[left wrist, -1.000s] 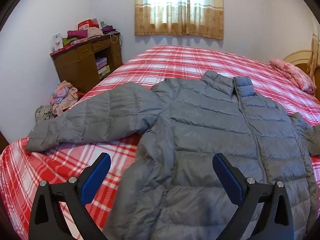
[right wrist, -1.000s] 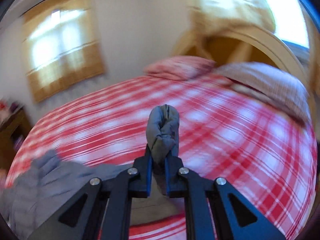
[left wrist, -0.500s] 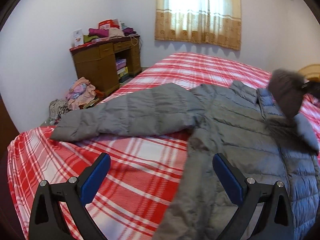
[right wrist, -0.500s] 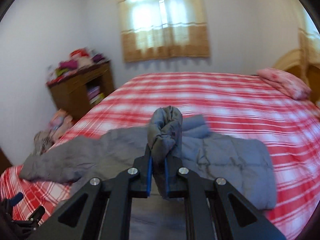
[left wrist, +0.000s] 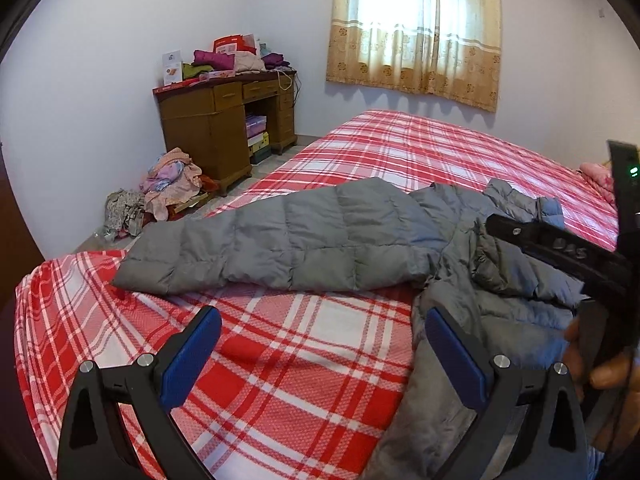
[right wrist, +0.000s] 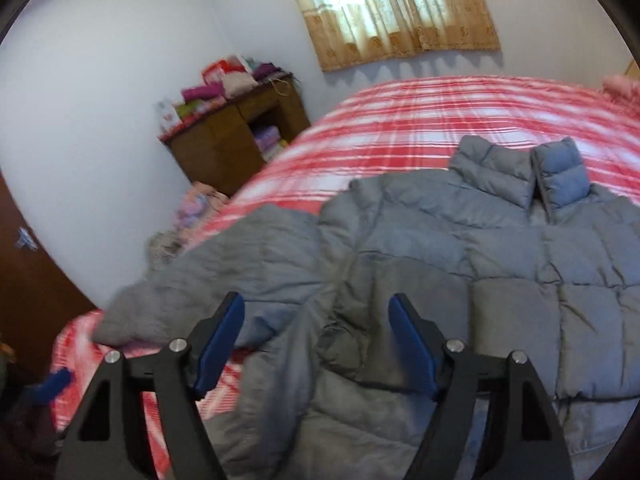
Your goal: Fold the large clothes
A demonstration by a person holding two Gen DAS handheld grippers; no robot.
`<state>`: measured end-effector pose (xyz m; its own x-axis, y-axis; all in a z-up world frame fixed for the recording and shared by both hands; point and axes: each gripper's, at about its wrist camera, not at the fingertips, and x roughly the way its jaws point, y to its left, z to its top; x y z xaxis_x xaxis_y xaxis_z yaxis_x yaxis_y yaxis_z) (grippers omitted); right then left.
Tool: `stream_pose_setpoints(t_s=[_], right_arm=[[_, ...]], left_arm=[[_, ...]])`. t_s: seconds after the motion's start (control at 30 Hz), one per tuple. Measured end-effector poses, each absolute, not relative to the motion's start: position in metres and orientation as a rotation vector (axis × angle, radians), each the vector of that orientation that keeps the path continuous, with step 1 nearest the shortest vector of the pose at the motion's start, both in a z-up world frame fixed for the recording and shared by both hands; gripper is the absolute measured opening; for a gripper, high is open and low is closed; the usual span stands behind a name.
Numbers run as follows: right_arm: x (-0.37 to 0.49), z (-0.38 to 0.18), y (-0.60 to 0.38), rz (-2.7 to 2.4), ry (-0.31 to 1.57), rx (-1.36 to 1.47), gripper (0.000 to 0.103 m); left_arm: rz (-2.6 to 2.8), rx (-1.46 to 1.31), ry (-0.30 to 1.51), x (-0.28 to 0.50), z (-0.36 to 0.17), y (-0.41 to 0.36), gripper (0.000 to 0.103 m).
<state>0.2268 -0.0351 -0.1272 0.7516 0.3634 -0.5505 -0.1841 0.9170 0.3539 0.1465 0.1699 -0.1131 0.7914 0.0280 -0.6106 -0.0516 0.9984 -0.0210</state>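
Jacket (right wrist: 460,264) on bed (left wrist: 304,360); right gripper (right wrist: 316,340) just released the sleeve (right wrist: 532,332) across it, both grippers' jaws apart; left gripper (left wrist: 324,356) empty.

Jacket (left wrist: 344,240) grey, quilted; collar (right wrist: 520,176) lining reads bluer on one side. Bedsheet (left wrist: 304,344) red/white plaid w/ thin dark-red lines. Left gripper (left wrist: 324,356) black frame, blue pads (left wrist: 188,356), silver screws. Right gripper (right wrist: 316,344) same: black, blue pads (right wrist: 412,344). Desk (left wrist: 224,128) brown wood; stuff on top magenta, purple, pink, green, a red/white box (blurry in right view). Curtain (left wrist: 416,28) tan/gold w/ small floral print, paler sheer middle. Walls (left wrist: 100,60) white, faint lilac tint. Floor clothes pile (left wrist: 168,184) pink/peach, some grey print. Pillow (left wrist: 596,172) pink.
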Motion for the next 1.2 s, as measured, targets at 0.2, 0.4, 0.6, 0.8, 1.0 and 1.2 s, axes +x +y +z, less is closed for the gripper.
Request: stream_pose_setpoints(t_s=[0.2, 0.4, 0.6, 0.8, 1.0, 1.2], right_arm=[[0.189, -0.098, -0.106, 0.167, 0.623, 0.25, 0.035], [0.147, -0.1, -0.217, -0.168, 0.623, 0.147, 0.035], [0.135, -0.109, -0.282, -0.315, 0.662, 0.241, 0.035], [0.158, -0.124, -0.294, -0.335, 0.678, 0.35, 0.035], [0.165, -0.16, -0.297, -0.333, 0.733, 0.366, 0.035], [0.166, -0.182, -0.301, -0.331, 0.761, 0.372, 0.035]], left_arm=[[-0.009, -0.006, 0.661, 0.161, -0.102, 0.144, 0.102], [-0.103, 0.051, 0.628, 0.186, -0.085, 0.095, 0.102], [-0.176, 0.061, 0.671, 0.232, -0.089, 0.038, 0.102], [-0.089, 0.081, 0.687, 0.271, -0.105, 0.01, 0.102], [-0.012, 0.136, 0.728, 0.288, -0.139, -0.007, 0.102], [0.027, 0.157, 0.773, 0.298, -0.175, -0.006, 0.102]])
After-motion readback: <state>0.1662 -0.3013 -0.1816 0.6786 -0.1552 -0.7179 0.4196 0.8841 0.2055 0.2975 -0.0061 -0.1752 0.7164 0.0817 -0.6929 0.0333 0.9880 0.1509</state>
